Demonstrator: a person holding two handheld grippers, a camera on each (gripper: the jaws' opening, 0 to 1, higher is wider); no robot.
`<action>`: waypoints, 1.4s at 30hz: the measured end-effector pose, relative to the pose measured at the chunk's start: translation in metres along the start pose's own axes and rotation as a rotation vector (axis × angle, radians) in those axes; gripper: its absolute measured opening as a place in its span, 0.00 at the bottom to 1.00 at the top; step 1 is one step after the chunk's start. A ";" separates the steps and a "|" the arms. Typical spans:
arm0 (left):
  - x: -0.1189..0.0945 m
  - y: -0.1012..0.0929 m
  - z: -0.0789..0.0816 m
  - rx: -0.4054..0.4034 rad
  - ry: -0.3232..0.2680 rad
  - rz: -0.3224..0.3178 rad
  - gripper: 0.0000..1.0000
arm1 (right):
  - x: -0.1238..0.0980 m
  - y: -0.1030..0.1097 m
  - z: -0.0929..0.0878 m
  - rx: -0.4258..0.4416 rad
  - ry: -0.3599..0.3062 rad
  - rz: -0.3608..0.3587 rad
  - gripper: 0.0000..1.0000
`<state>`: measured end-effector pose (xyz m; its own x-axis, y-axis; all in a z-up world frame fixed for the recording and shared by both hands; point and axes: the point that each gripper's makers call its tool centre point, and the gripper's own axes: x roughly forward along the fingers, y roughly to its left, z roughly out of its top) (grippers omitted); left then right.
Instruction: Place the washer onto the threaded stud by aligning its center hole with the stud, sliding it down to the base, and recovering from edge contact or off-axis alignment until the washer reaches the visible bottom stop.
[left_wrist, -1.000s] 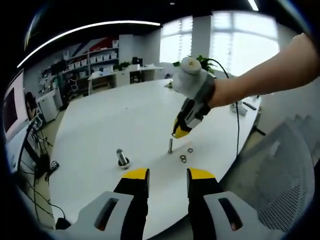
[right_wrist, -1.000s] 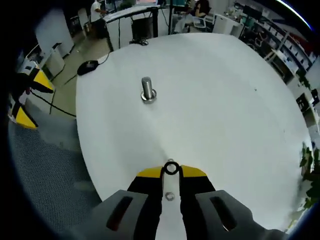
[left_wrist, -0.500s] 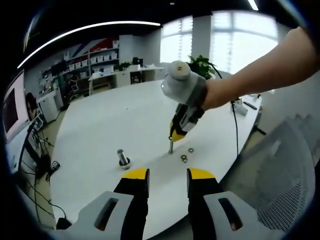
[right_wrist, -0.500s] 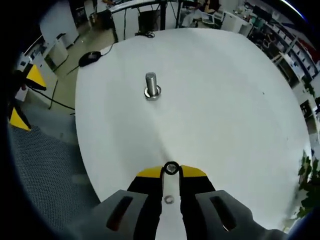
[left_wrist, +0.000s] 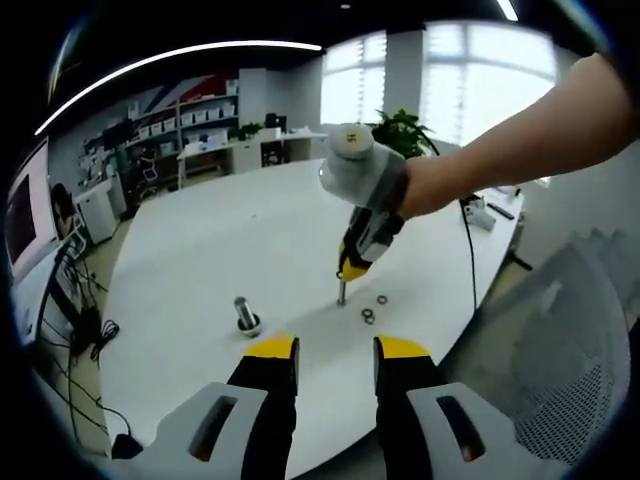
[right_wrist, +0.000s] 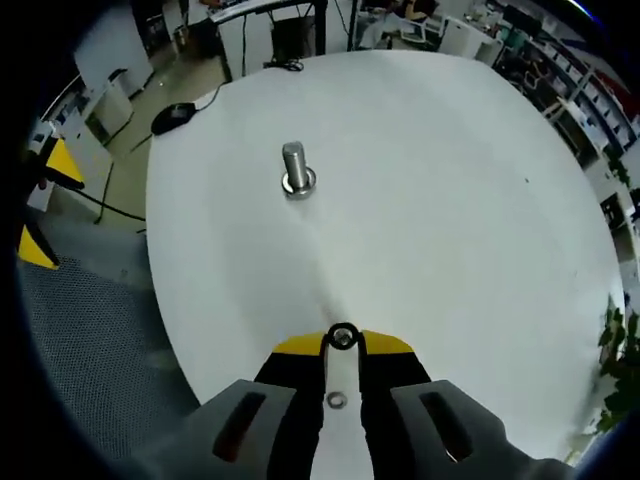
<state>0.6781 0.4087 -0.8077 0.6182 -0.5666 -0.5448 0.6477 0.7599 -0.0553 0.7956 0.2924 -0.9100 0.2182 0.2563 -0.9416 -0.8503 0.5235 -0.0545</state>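
A thin threaded stud (left_wrist: 341, 293) stands upright on the white table (left_wrist: 220, 250). My right gripper (left_wrist: 353, 268), held by a person's hand, hangs tip-down right at the stud's top. In the right gripper view, my right gripper (right_wrist: 343, 343) is shut on a dark washer (right_wrist: 343, 327) pinched edgewise between its yellow tips. A grey spot shows through the washer's hole. Whether the washer touches the stud I cannot tell. My left gripper (left_wrist: 335, 350) hovers near the table's front edge, open with nothing between its jaws.
A thick bolt (left_wrist: 245, 316) (right_wrist: 295, 171) stands left of the stud. Two loose washers (left_wrist: 374, 308) lie just right of the stud, and one washer (right_wrist: 337, 400) shows between the right jaws. A mesh chair (left_wrist: 560, 340) stands beside the table edge.
The right gripper has come down and to the left with the washer, from above and right of the stud to its top. My left gripper has stayed put.
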 end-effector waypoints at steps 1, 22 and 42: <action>0.000 0.000 0.000 0.000 0.000 0.000 0.28 | 0.001 -0.001 -0.002 -0.009 0.007 -0.003 0.13; 0.001 0.001 -0.004 0.003 0.020 0.008 0.28 | 0.039 -0.001 -0.020 -0.020 0.075 0.034 0.14; -0.001 0.002 -0.002 0.001 0.003 0.014 0.28 | 0.039 -0.001 -0.035 0.007 0.073 0.000 0.16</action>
<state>0.6782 0.4115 -0.8086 0.6262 -0.5548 -0.5478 0.6393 0.7676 -0.0466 0.7883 0.2734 -0.9587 0.1822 0.1967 -0.9634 -0.8467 0.5295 -0.0521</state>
